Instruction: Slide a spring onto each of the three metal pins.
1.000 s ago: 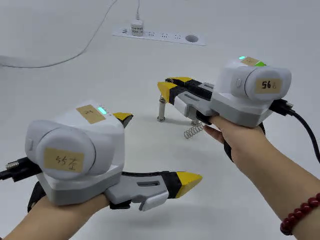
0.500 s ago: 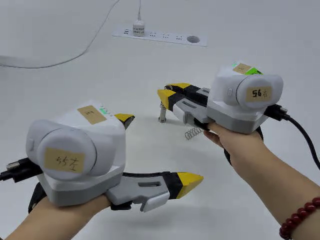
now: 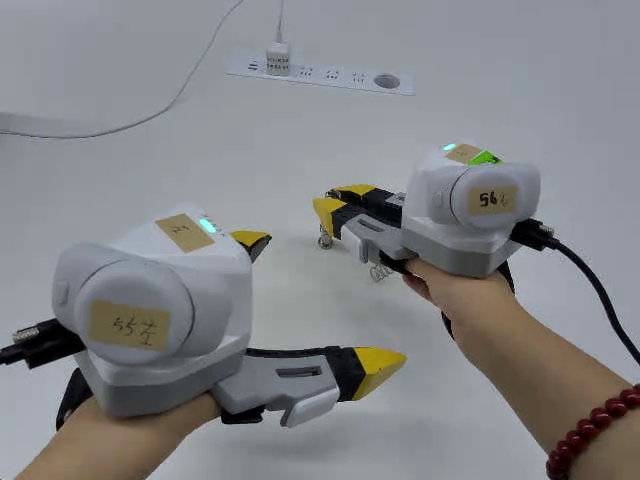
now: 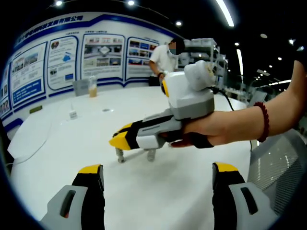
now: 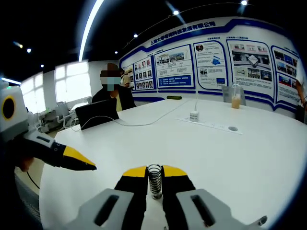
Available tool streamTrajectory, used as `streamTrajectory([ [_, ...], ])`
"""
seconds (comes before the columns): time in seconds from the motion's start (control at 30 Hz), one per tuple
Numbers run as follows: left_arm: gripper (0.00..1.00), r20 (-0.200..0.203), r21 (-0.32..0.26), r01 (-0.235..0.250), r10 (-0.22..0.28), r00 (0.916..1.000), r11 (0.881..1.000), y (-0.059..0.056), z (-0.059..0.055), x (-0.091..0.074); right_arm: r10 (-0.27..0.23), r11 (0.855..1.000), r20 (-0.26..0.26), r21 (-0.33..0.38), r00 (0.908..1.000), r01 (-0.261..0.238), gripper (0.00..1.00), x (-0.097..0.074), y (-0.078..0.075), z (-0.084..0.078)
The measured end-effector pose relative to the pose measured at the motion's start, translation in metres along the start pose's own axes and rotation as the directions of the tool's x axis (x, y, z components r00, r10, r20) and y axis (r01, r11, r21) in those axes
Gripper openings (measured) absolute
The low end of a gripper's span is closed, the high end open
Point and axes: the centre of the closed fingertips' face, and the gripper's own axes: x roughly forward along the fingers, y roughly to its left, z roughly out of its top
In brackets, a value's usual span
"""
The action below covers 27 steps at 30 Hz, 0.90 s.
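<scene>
spring [image 5: 154, 181] standing upright, right gripper [image 3: 335, 198] jaws clamping it, hanging low over surface [image 3: 200, 150] at pin [image 3: 325, 240]. second spring [image 3: 378, 268] lying just beside. left gripper [image 3: 320, 300] jaws gaping wide, holding nothing.

An office-like meeting or display hall: a wide white tabletop [image 3: 120, 180] carrying a power strip [image 3: 320, 73], blue-trimmed information boards [image 5: 211, 52] along the wall, strip lights [image 4: 225, 12] overhead, and a person [image 5: 115, 93] seated behind a laptop [image 5: 98, 112].
</scene>
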Motion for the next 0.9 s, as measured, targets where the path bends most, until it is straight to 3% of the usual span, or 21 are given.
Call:
streamTrajectory([
  [0.5,0.95,0.0,0.0,-0.009,0.009,1.0,1.0,0.003,0.0,-0.001,-0.018,1.0,-0.064,0.024,0.9978,0.02,0.12,0.003,-0.001,-0.018],
  [0.77,0.92,0.003,0.002,-0.012,0.012,0.9999,1.0,0.004,0.0,-0.001,-0.007,1.0,-0.067,0.026,0.9977,0.009,0.12,0.003,0.0,-0.019],
  [0.9,0.92,0.0,0.006,-0.014,0.014,0.9999,1.0,0.004,-0.001,-0.001,0.013,0.997,-0.059,0.077,0.9982,-0.008,0.18,0.002,0.004,-0.016],
])
